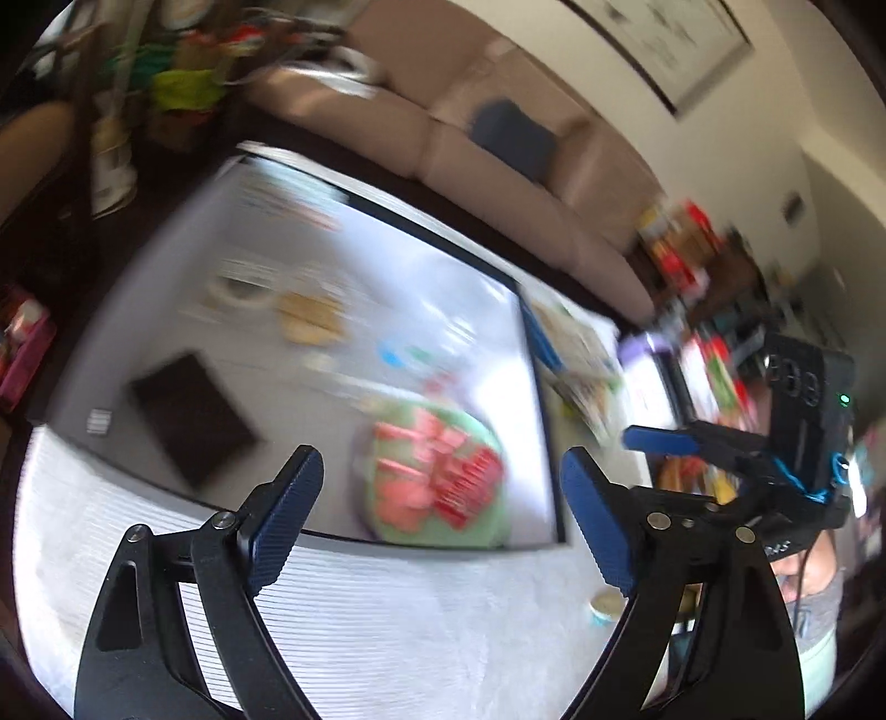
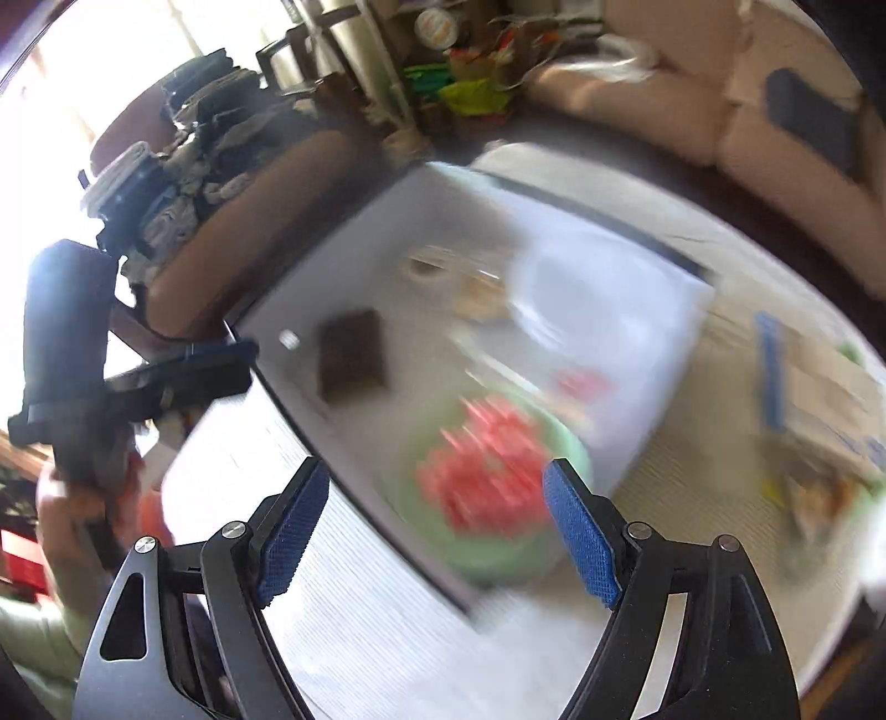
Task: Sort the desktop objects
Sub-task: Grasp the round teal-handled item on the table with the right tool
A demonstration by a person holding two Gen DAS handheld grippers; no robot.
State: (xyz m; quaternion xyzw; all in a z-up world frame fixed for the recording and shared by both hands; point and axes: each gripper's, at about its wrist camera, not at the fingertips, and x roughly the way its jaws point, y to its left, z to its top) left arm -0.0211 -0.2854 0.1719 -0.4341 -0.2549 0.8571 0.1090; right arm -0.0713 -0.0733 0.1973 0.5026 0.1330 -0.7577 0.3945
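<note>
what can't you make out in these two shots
- Red items on the green plate: motion-blurred in both wrist views, kind unclear.
- Small pale things beyond the dark brown square: smeared, unidentifiable.
- Round item in the left view: partly hidden behind a claw finger.

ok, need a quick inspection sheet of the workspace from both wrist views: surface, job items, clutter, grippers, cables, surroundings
Surface: grey mat on a pale ribbed cloth; frames motion-blurred.
Job's things: round green plate piled with red packets; dark brown flat rectangle; blurred tan round item.
Clutter: flat printed box with a blue edge beside the mat.
Grippers: left gripper and right gripper both with jaws open, nothing between them.
Cables: blue cable on the right gripper's body.
Surroundings: beige sofa, framed picture, laundry-heaped brown chair.
</note>
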